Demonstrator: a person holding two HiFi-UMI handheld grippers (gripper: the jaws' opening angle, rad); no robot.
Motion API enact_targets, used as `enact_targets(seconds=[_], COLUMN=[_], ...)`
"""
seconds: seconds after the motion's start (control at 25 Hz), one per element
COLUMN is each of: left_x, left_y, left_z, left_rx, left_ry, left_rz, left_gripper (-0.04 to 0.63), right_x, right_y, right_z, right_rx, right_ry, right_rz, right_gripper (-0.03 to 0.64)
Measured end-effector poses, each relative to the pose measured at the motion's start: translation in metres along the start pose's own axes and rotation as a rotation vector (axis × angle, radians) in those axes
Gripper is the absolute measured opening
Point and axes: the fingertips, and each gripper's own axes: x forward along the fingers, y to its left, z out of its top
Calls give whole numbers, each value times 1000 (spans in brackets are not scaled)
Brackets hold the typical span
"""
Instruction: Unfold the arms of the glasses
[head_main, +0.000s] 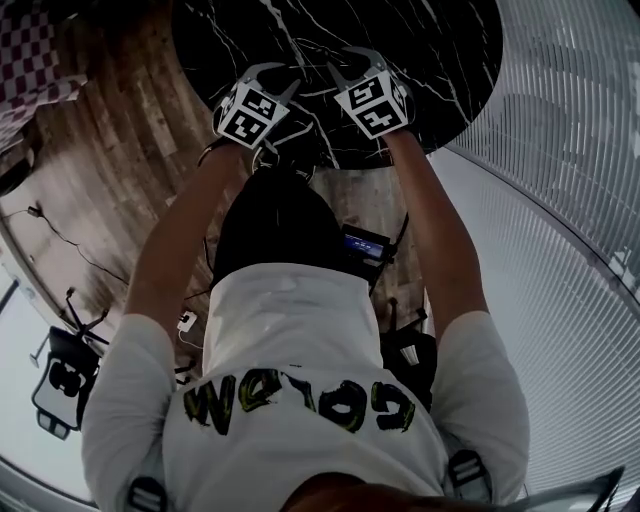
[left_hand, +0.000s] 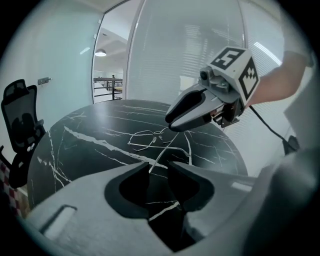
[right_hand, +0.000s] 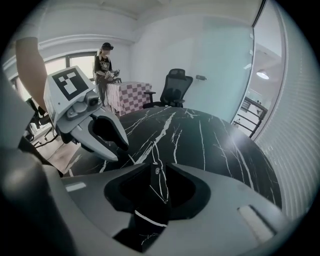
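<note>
While the thin wire-rimmed glasses (left_hand: 148, 138) are lying on the round black marble table with white veins (left_hand: 80, 150), the left gripper (left_hand: 159, 166) is holding its jaws spread around the tip of one slim metal arm (left_hand: 162, 152), which is sitting between them unpinched. The right gripper (right_hand: 159, 166) is standing just as wide, with the dark tip of the other arm (right_hand: 155, 171) resting loose in its gap.

Both arms are looking swung out already, so the step in hand is probably letting go. Doing that well is likely calling for each gripper to be drawn straight back along its arm's line, with no sideways drag. A snagged tip could be bending a hinge or skating the light frame across the smooth stone.

A black mesh office chair (right_hand: 175, 87) is standing at the table's far side. A table with a checked cloth (right_hand: 131, 96) and a person (right_hand: 105, 62) beside it are well apart from the work. The two grippers are working near each other, and that closeness is the one thing crowding the retreat.
</note>
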Motion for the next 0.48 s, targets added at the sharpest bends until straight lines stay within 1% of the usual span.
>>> enact_targets(seconds=[0.2, 0.36, 0.48], left_x=[4, 8, 9], left_y=[6, 5, 3], left_z=[0, 3, 6], left_rx=[24, 41, 43], left_ry=[21, 17, 18], left_rz=[-18, -45, -43], left_gripper=[110, 110, 110], right_x=[12, 20, 24], right_y=[0, 1, 1], right_z=[2, 1, -2], right_rx=[-23, -34, -35], right_ry=[42, 65, 73], right_rz=[48, 62, 66], right_gripper=[104, 104, 103])
